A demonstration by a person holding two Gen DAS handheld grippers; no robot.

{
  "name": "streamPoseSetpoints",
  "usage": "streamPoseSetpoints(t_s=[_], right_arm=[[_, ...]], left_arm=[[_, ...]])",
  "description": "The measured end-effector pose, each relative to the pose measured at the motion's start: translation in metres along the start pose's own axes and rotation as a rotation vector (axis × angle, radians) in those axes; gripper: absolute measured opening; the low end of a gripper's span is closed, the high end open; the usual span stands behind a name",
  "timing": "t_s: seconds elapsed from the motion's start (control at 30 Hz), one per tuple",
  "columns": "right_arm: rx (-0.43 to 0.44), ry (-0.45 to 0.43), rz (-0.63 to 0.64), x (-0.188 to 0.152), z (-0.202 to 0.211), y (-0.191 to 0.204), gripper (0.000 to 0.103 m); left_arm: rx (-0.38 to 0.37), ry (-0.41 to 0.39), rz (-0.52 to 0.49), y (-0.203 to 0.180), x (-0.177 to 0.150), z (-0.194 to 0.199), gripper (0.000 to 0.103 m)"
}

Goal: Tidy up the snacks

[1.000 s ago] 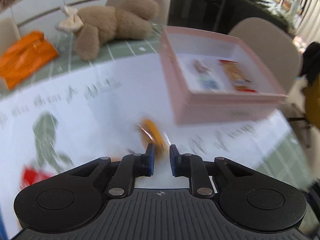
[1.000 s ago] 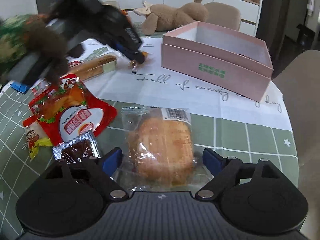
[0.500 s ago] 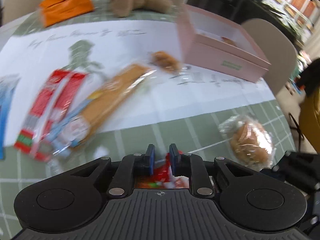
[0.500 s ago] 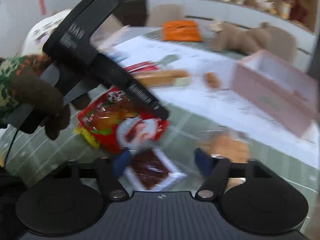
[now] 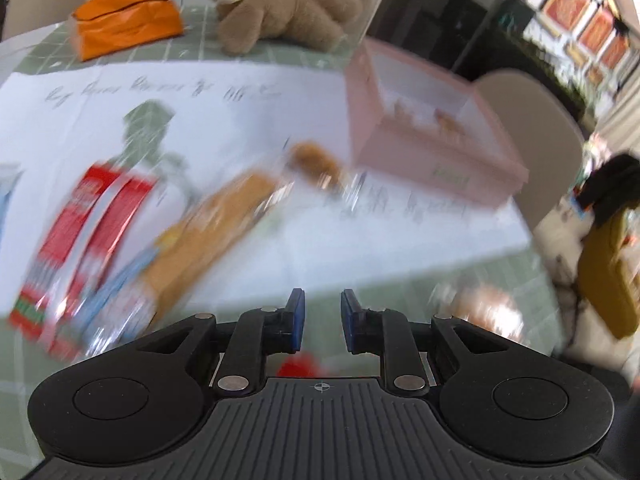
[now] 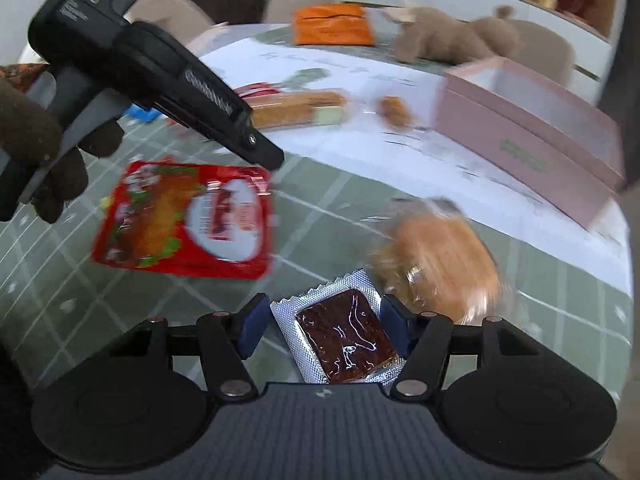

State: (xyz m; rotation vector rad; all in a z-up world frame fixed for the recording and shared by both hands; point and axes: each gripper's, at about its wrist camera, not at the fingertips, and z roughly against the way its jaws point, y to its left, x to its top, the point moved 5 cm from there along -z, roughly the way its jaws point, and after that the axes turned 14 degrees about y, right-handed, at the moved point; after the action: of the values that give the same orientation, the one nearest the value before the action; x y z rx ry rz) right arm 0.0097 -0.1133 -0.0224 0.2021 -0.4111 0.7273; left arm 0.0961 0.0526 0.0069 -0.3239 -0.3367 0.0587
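Crinkly silver foil packet [image 6: 340, 336] (glossy brown square) between right claw [image 6: 320, 326].

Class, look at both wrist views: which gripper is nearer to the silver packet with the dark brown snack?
Right. The right gripper straddles the silver packet, fingers on either side. The left gripper hovers farther away, above the red pouch.

both wrist views share pink box [image 5: 436, 160].
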Motion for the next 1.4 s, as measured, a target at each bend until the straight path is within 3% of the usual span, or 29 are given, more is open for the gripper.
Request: streamPoseSetpoints(t_s=[0.17, 0.27, 0.33, 0.37, 0.4, 0.6, 0.73, 1.03, 1.07, 1.13, 1.2, 1.3, 1.4], right_arm=[[-0.049, -0.026, -0.078, 0.0, -0.003, -0.015, 0.065], [-0.065, -0.035, -0.086, 0.0, -0.006, -0.012, 0.076], [-0.075, -0.047, -0.099, -0.001, -0.007, -0.011, 0.084], [-0.078, -0.054, -0.106, -0.002, -0.007, -0.01, 0.085], [-0.078, -0.06, -0.11, -0.005, -0.006, -0.01, 0.087], [-0.078, -0.065, -0.114, -0.002, -0.008, -0.01, 0.097], [-0.073, -0.065, -0.105, -0.002, -0.011, -0.008, 0.102], [-0.046, -0.028, -0.074, -0.005, -0.009, -0.009, 0.103], [-0.029, -0.005, -0.056, -0.004, -0.008, -0.01, 0.102], [0.007, 0.02, -0.092, -0.004, 0.002, -0.02, 0.088], [0.044, -0.017, -0.147, -0.004, 0.019, -0.033, 0.088], [-0.022, -0.126, -0.184, 0.001, 0.048, -0.055, 0.088], [-0.141, -0.148, -0.173, 0.009, 0.051, -0.075, 0.088]], left_arm=[[-0.058, -0.02, 0.238, 0.013, 0.067, -0.021, 0.022], [-0.042, -0.021, 0.327, 0.022, 0.095, -0.035, 0.023], [0.002, 0.006, 0.308, 0.022, 0.107, -0.047, 0.025], [0.021, 0.015, 0.293, 0.021, 0.112, -0.052, 0.04], [0.025, 0.015, 0.285, 0.019, 0.115, -0.056, 0.045], [0.104, 0.001, 0.157, 0.002, 0.124, -0.069, 0.043], [0.103, 0.005, 0.035, -0.012, 0.113, -0.07, 0.031], [0.018, 0.063, -0.142, -0.038, 0.037, -0.053, 0.031], [0.004, 0.074, -0.148, -0.039, 0.026, -0.05, 0.031], [-0.02, 0.096, -0.162, -0.041, 0.003, -0.042, 0.03], [-0.041, 0.106, -0.17, -0.04, -0.018, -0.035, 0.03], [-0.069, 0.112, -0.161, -0.036, -0.04, -0.025, 0.031], [-0.064, 0.104, -0.106, -0.025, -0.044, -0.016, 0.031]])
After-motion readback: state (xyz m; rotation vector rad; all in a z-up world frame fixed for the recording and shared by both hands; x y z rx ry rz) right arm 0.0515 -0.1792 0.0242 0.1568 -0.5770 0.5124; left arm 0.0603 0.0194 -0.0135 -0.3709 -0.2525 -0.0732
